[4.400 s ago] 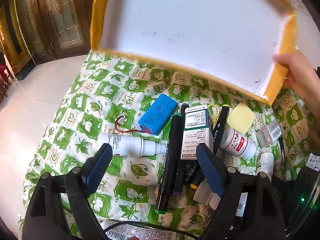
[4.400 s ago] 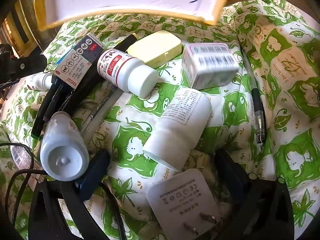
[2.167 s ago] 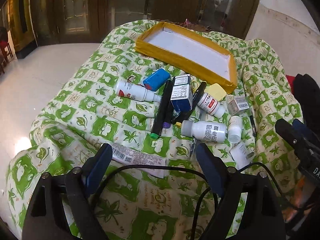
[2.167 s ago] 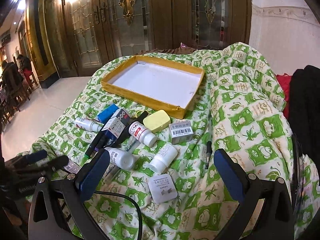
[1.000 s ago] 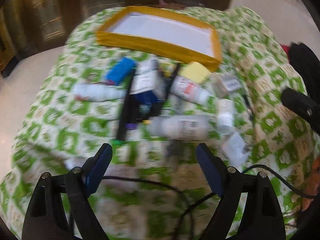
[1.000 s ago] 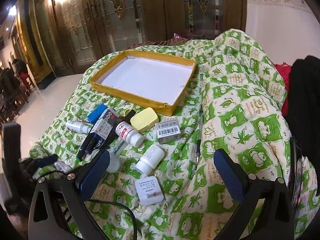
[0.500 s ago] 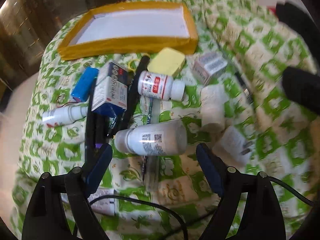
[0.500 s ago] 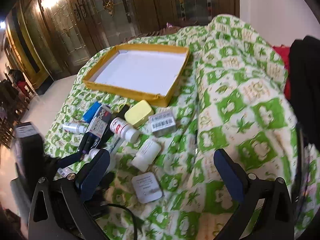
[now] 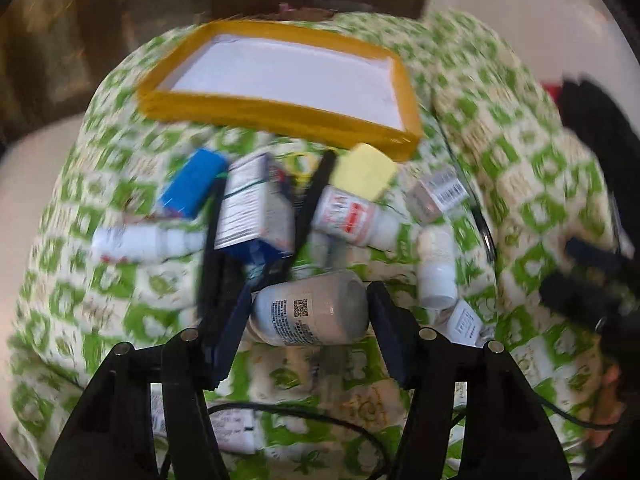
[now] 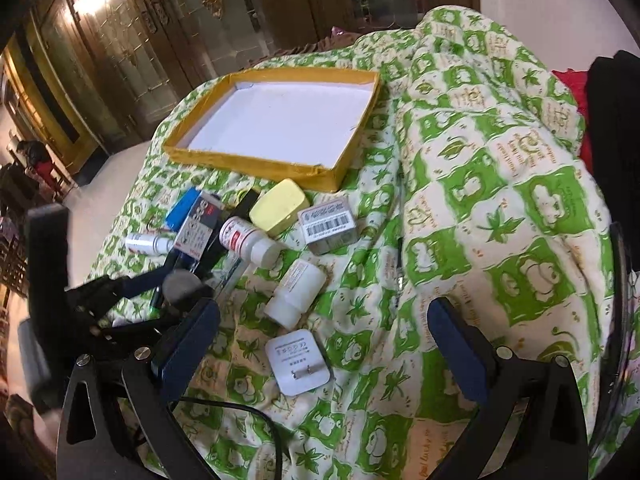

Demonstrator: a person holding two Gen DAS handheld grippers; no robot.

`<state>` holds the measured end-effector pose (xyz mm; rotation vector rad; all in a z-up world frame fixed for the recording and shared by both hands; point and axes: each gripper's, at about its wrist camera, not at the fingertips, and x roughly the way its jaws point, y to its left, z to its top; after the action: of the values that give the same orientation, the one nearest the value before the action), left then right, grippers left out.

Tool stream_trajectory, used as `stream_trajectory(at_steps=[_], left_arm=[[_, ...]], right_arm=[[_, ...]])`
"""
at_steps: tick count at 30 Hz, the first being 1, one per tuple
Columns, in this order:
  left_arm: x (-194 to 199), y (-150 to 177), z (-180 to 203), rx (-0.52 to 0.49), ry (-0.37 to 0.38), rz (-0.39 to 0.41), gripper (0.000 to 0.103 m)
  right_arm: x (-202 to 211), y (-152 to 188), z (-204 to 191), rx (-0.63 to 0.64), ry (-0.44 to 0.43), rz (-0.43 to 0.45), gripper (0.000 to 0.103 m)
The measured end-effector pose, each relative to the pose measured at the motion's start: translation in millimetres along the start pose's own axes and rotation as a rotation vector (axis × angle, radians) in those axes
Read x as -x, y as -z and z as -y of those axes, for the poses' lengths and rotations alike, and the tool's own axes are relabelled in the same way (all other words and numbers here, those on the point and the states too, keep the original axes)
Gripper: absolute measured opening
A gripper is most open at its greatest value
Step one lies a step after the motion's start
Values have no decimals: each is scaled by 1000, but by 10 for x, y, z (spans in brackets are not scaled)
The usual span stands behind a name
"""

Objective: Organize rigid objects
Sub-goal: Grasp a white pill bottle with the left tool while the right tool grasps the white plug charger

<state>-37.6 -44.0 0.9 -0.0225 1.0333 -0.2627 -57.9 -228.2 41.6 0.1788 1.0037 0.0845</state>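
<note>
A yellow-rimmed tray [image 9: 280, 114] with a white floor lies at the far side of the green-patterned cloth; it also shows in the right wrist view [image 10: 256, 160]. In front of it lies a pile of small objects. My left gripper [image 9: 310, 312] is shut on a large white bottle [image 9: 312, 314] lying on its side, one finger at each end. It also shows in the right wrist view [image 10: 180, 292]. My right gripper [image 10: 324, 328] is open and empty above a white charger plug [image 10: 298, 360] and a small white bottle [image 10: 296, 294].
The pile holds a blue battery pack [image 9: 194, 188], a blue-white medicine box [image 9: 252, 210], a red-labelled bottle [image 9: 352, 218], a yellow case [image 9: 364, 172], a barcoded box [image 9: 438, 196], black markers [image 9: 210, 248] and a spray bottle [image 9: 136, 242]. A black cable [image 9: 304, 420] runs near me.
My left gripper has moved in low over the pile and closed its fingers on the large white bottle. My right gripper has stayed open, shifting only slightly.
</note>
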Motion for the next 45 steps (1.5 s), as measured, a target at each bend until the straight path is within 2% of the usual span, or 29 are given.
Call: stream_trajectory(at_steps=[4,6,8,10,14,17,20,22,25,32,38,44,45], left_arm=[[6,55,-448,213,129,10,59],[34,83,-590,292,179,26,59],[38,87,-626,322,191,30,59],[23,83,-603,321,187,31,59],[3,74,-549,298,165,33,59],[4,89,-556,280,152,25,59],[-21,91,-477,237,119,17,59],[-14,96,-452,221,110,20,58],[10,103,-463,224,140,29,58],[38,153,-528,299,269,13,58],[29,165,-512,310,265,-2,58],[-31,179,-480,297,249,-37,58],[-30,182,-484,300,251,-36,58]], right_arm=[[-75,34,-106,51,-22,-55,99],[-138,64,-179,90,-28,-97,89],[-224,105,-243,128,-32,-141,80],[-316,151,-290,154,-36,-189,71],[-526,246,-339,206,-16,-271,70],[-724,317,-310,216,5,-357,64],[-920,407,-309,240,19,-428,55],[-913,424,-308,236,18,-411,43],[-808,445,-301,236,7,-362,37],[-433,374,-270,229,-50,-242,36],[-199,391,-313,241,-78,-179,36],[-115,326,-348,226,-102,-161,36],[-218,292,-411,224,-100,-153,36]])
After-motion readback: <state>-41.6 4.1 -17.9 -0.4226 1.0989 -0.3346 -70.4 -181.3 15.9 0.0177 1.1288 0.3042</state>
